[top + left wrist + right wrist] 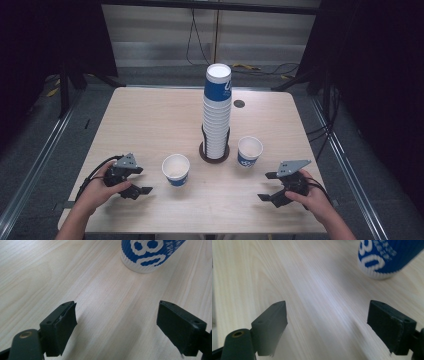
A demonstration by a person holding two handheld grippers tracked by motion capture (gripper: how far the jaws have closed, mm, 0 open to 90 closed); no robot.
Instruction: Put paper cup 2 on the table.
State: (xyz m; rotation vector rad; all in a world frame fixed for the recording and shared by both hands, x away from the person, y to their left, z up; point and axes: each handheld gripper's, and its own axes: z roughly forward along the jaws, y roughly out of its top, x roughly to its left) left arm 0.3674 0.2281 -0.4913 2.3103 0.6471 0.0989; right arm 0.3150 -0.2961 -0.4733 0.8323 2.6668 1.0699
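A tall stack of blue-and-white paper cups [217, 115] stands in a dark ring holder at the table's middle. One single cup [176, 170] stands upright to its front left, another cup [249, 151] to its front right. My left gripper [141, 180] lies low near the front edge, left of the first cup, open and empty. In the left gripper view that cup [150, 255] sits ahead, beyond the left gripper [117, 315]. My right gripper [266, 186] is open and empty, front right of the second cup. The right gripper view shows that cup [387, 260] ahead, to the right of the right gripper [327, 315].
The light wooden table [150, 120] has a small dark round spot [239, 104] behind the stack. Dark curtains and metal floor rails flank the table, and cables run over the floor at the back.
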